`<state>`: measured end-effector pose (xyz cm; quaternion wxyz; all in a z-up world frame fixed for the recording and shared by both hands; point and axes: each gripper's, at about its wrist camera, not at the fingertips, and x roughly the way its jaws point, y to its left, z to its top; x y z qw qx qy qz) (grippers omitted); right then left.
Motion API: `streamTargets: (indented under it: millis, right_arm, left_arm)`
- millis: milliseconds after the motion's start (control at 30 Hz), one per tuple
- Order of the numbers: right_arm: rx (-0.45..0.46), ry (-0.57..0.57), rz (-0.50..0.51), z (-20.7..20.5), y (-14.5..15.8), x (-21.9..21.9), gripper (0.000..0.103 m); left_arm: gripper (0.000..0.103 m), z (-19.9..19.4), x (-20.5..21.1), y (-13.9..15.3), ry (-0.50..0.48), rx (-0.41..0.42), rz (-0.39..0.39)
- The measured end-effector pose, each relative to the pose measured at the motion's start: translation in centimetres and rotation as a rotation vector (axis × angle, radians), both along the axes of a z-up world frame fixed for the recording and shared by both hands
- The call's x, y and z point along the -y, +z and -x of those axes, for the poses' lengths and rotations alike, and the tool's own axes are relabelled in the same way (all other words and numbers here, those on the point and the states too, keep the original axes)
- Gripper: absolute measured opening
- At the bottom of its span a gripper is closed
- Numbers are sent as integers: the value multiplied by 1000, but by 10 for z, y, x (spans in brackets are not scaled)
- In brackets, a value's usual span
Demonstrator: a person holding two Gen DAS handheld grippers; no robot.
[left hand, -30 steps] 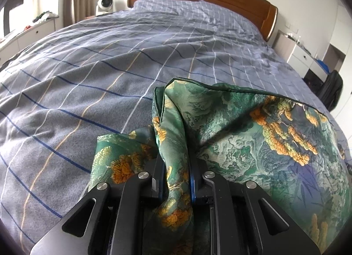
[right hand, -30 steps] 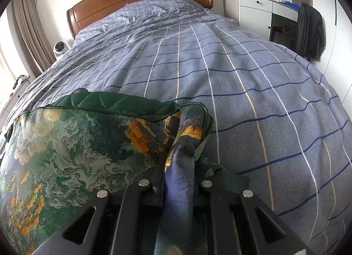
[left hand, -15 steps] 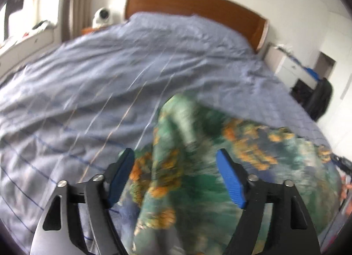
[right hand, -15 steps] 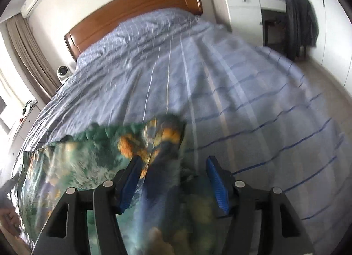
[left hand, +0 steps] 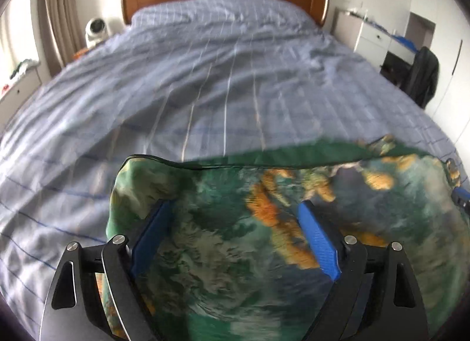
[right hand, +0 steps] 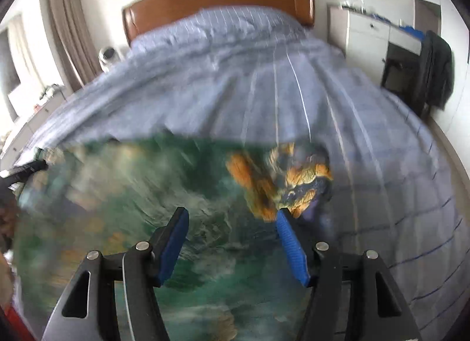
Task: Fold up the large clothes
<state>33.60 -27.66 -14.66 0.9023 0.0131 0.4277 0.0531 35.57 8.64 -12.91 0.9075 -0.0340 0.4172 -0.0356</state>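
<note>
Both grippers, left (left hand: 233, 241) and right (right hand: 232, 241), had just spread, pinching nothing; the garment (left hand: 235, 252) lay below the fingers, so lifting clear straight avoided snagging it.

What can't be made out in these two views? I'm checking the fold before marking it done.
- Garment, left wrist view: near part cut off by the bottom edge and the left gripper; motion blur smears it.
- Garment's left end, right wrist view: blurred, so its edge cannot be traced.
- How many layers lie folded: neither view shows it.
- Dresser top, right wrist view: items too small and blurred.
- Right gripper: only its open fingers show.
</note>
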Motion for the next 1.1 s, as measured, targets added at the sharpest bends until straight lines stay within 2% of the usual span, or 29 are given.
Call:
streamTargets:
  millis: [100, 200, 1100]
  right_arm:
    - [23, -7, -124, 4, -19, 18, 63]
    - [27, -9, -196, 4, -24, 28, 63]
    - [49, -13, -212, 5, -30, 29, 63]
  left_arm:
    - [93, 4, -14, -16, 13, 21, 100]
    - [95, 0, -15, -21, 14, 13, 123]
    - [97, 0, -13, -24, 12, 17, 113]
